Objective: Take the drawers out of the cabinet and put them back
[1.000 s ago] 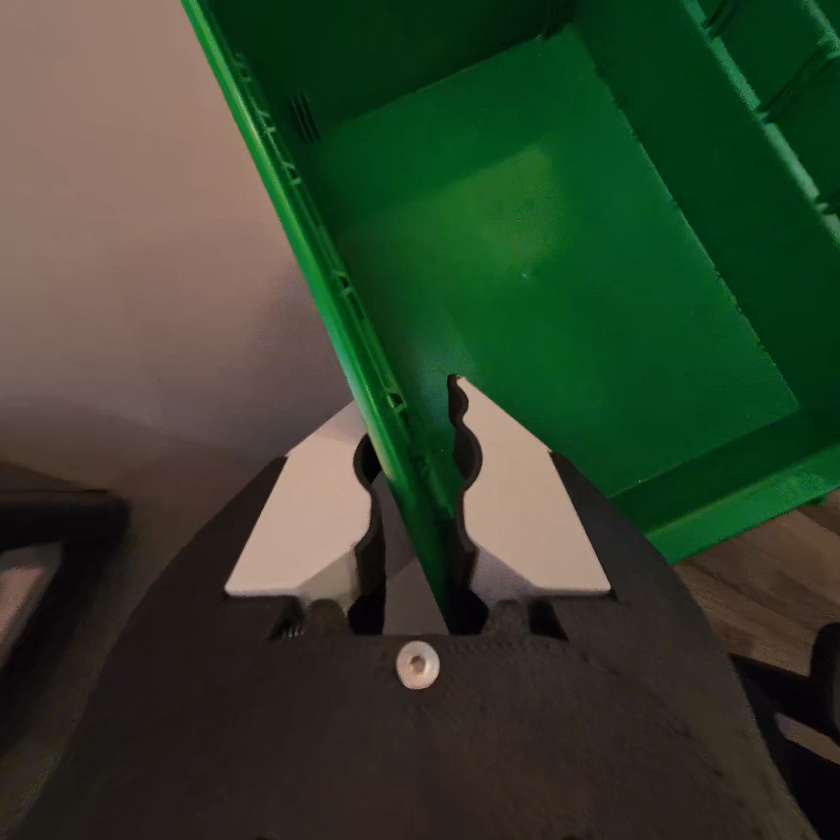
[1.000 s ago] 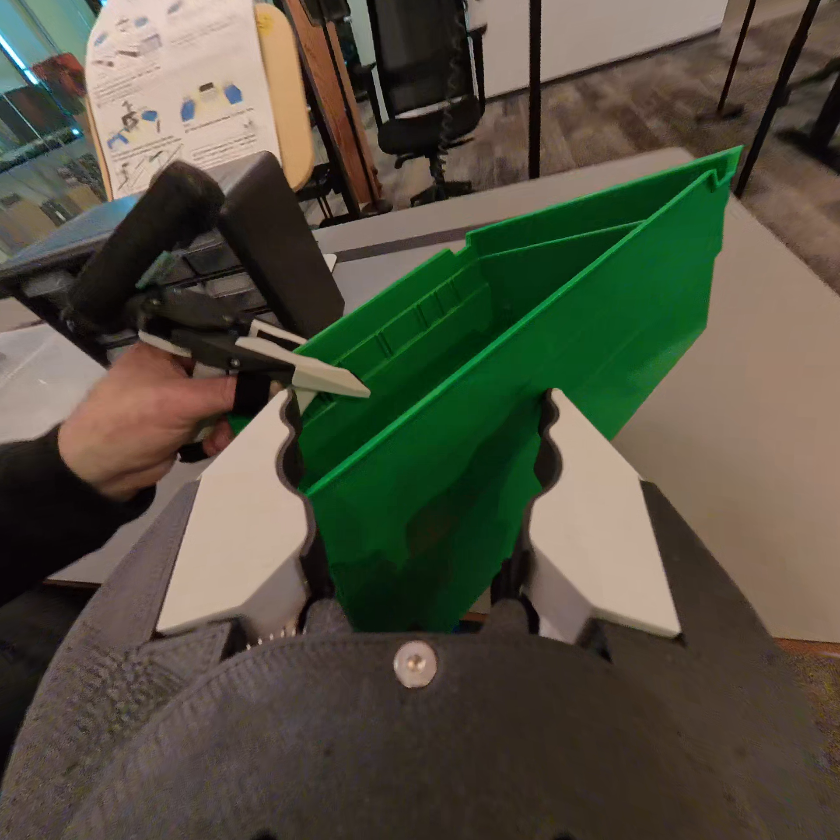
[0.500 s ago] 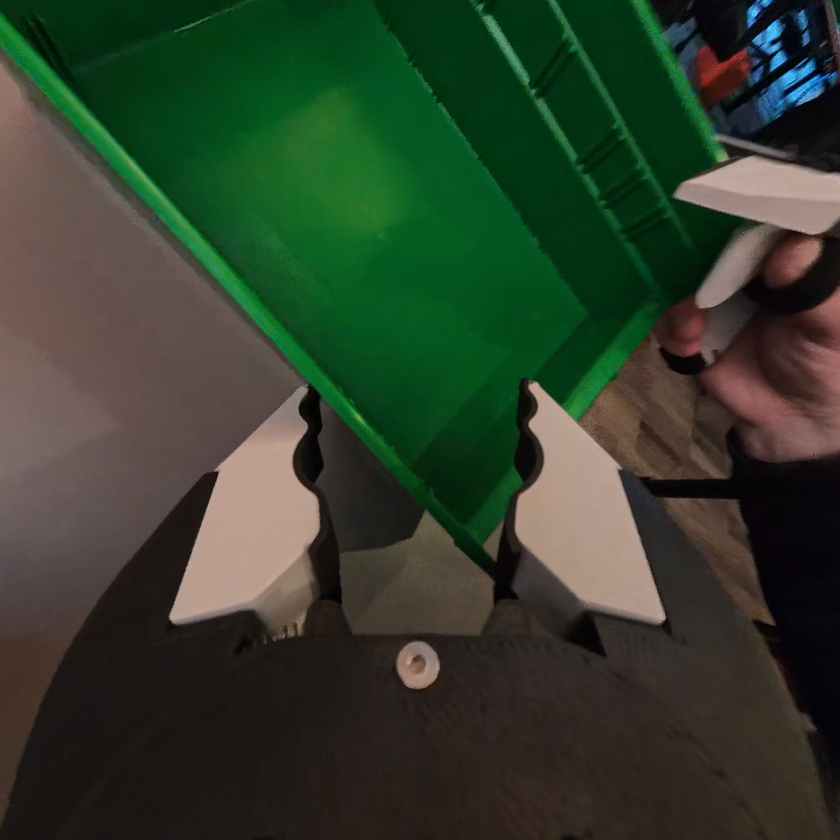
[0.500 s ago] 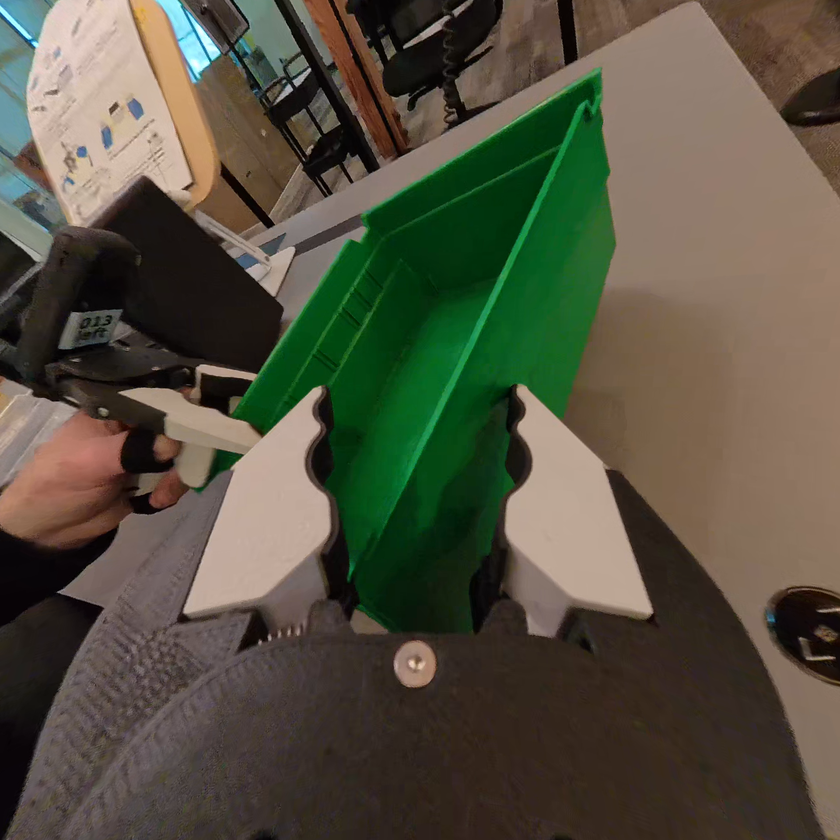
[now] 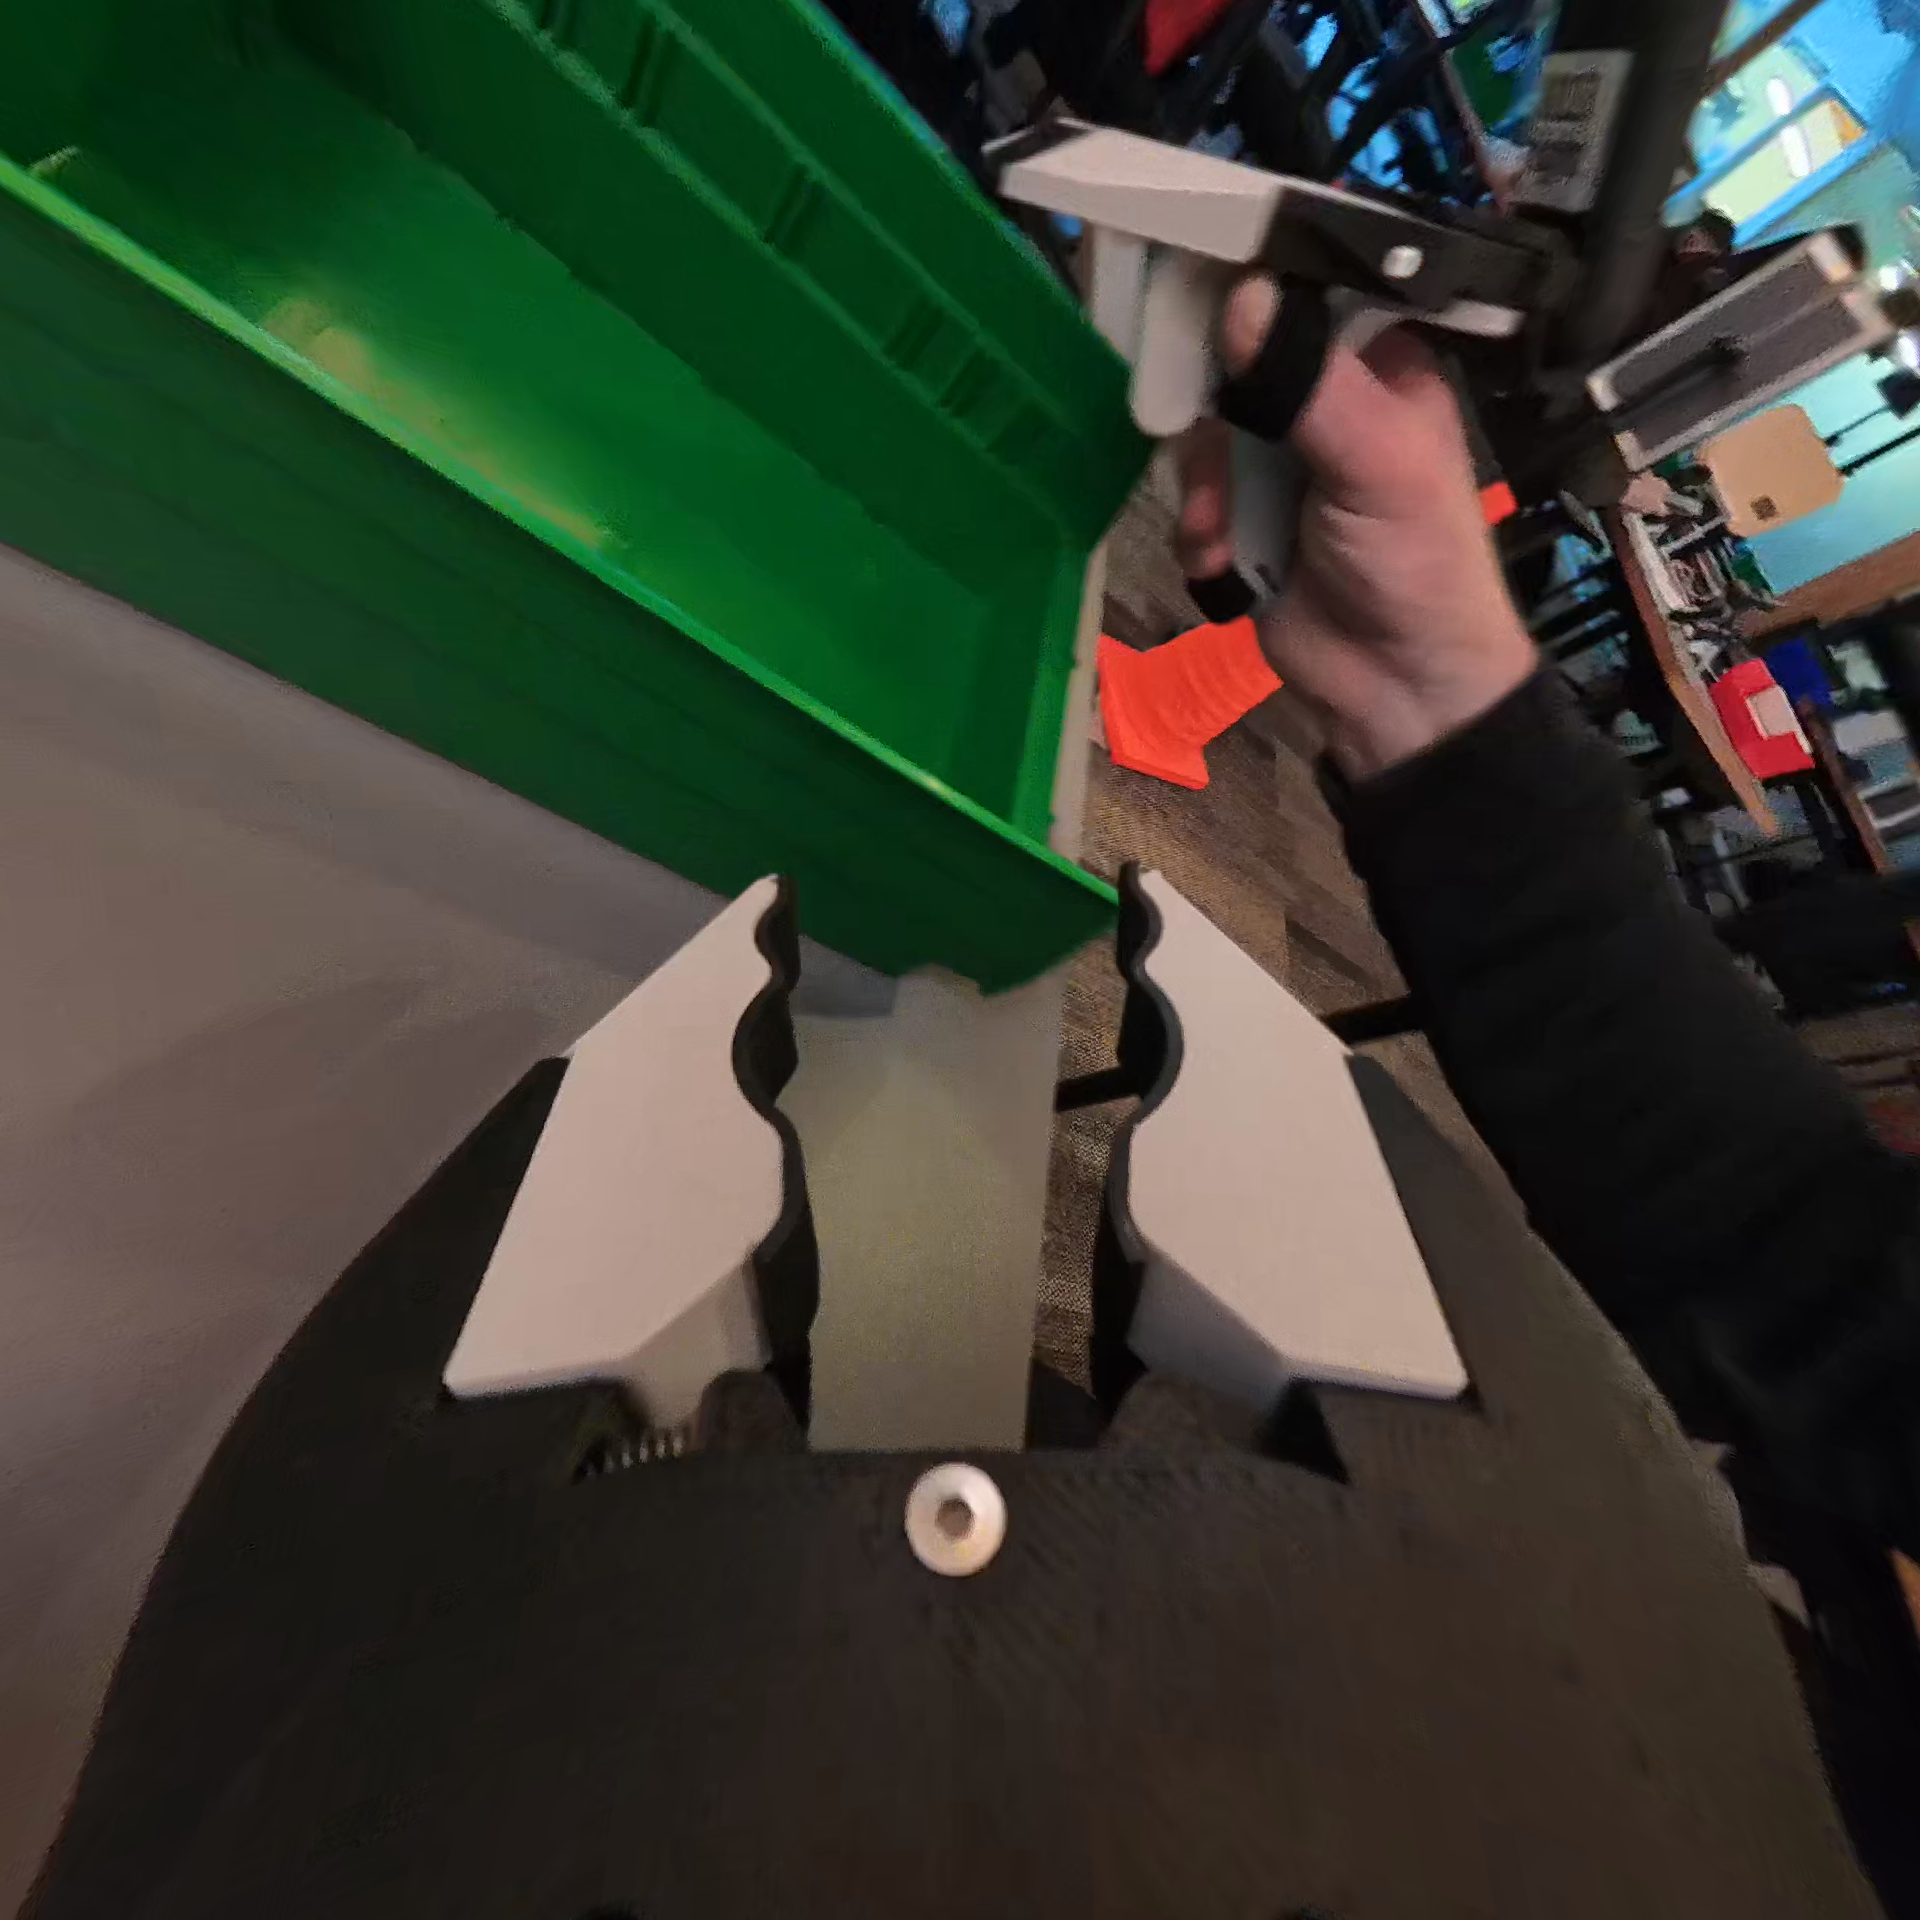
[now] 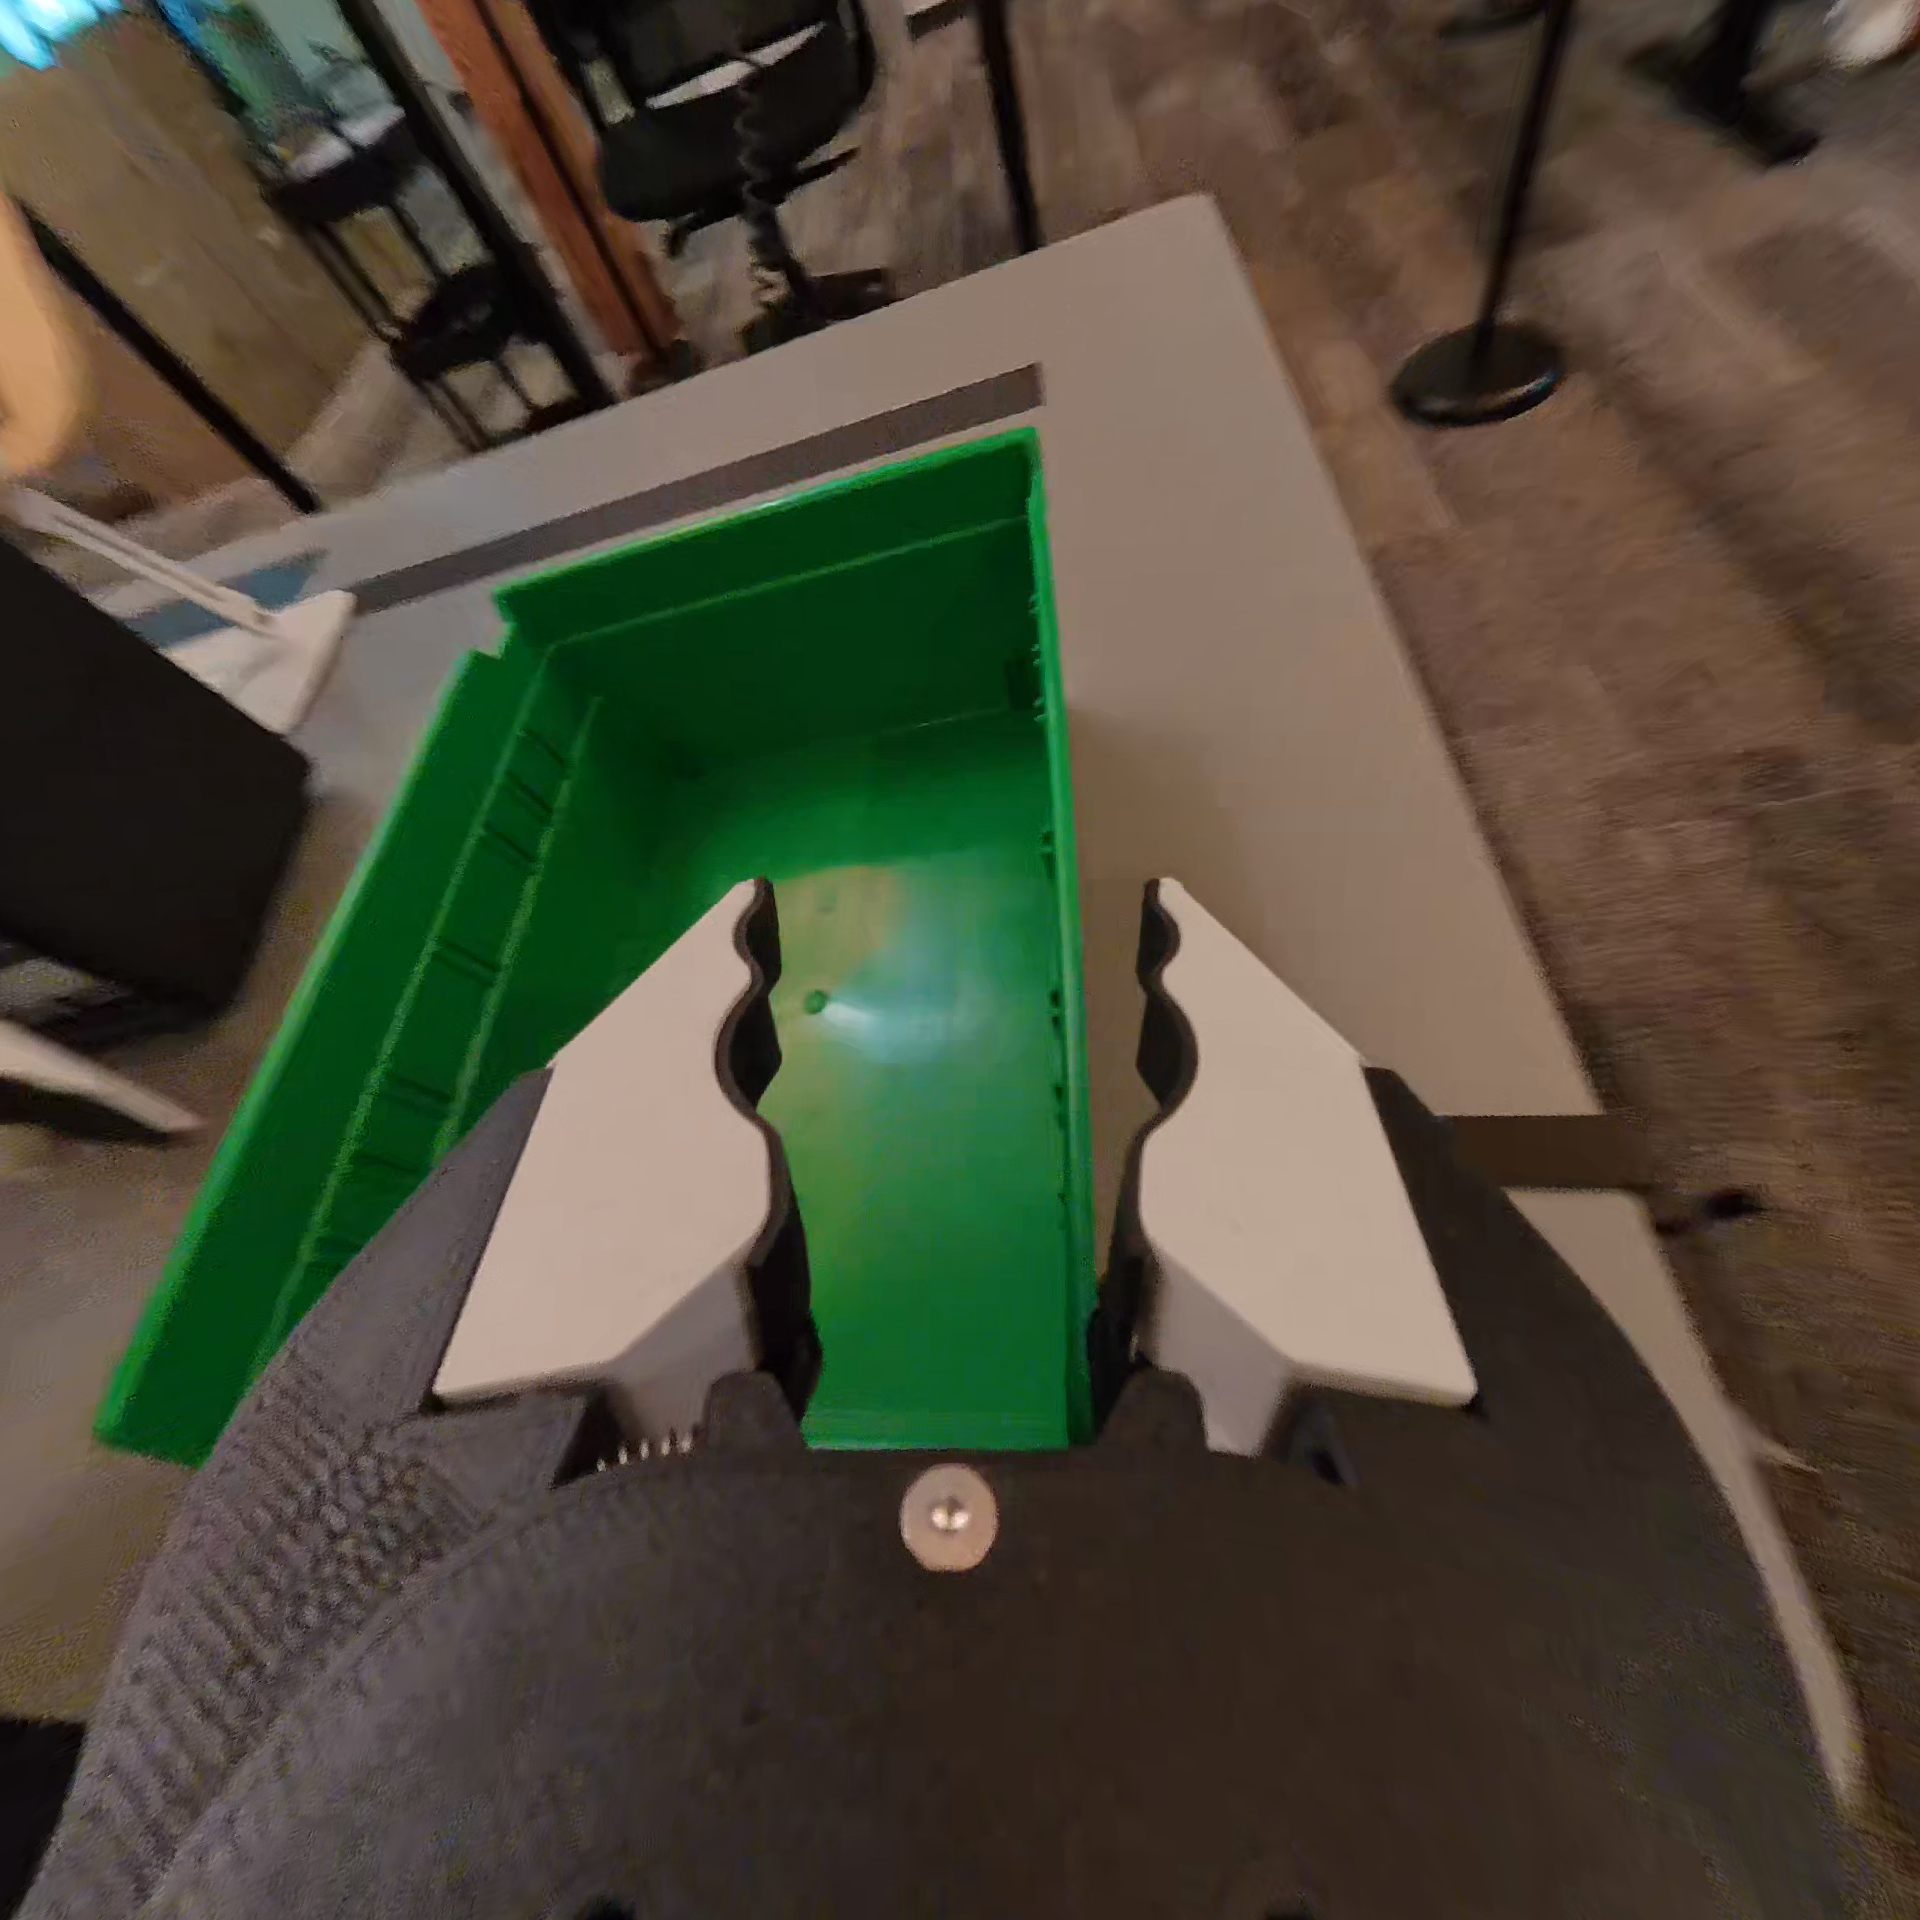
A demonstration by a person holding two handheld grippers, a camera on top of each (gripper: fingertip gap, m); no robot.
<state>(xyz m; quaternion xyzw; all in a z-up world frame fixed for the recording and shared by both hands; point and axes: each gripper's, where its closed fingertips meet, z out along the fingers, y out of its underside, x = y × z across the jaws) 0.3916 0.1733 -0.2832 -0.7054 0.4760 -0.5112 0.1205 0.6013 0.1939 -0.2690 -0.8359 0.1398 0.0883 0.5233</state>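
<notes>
- While the left gripper [image 5: 951,904] has its jaws spread with nothing between them, the near corner of the green drawer [image 5: 540,436] sits just past its fingertips, not pinched.
- Right gripper [image 6: 956,904] also has its jaws apart; the drawer's right side wall [image 6: 1065,935] runs between them close to the right finger, and whether it touches that finger cannot be told.
- Seen from the right wrist view, the green drawer [image 6: 727,831] lies open side up on the grey worktop [image 6: 1247,623], its inside bare.
- Seen from the left wrist view, the right gripper [image 5: 1091,187] is beside the drawer's far wall, carried by a hand [image 5: 1371,520] in a black sleeve [image 5: 1621,987].
- A black box [image 6: 125,790] stands on the worktop left of the drawer, and a dark strip [image 6: 707,499] crosses the worktop just beyond the drawer's far end.
- An orange wedge [image 5: 1179,701] lies on the carpet beyond the worktop edge, and a black office chair [image 6: 727,114] and a round-based stand [image 6: 1481,364] are farther off.
</notes>
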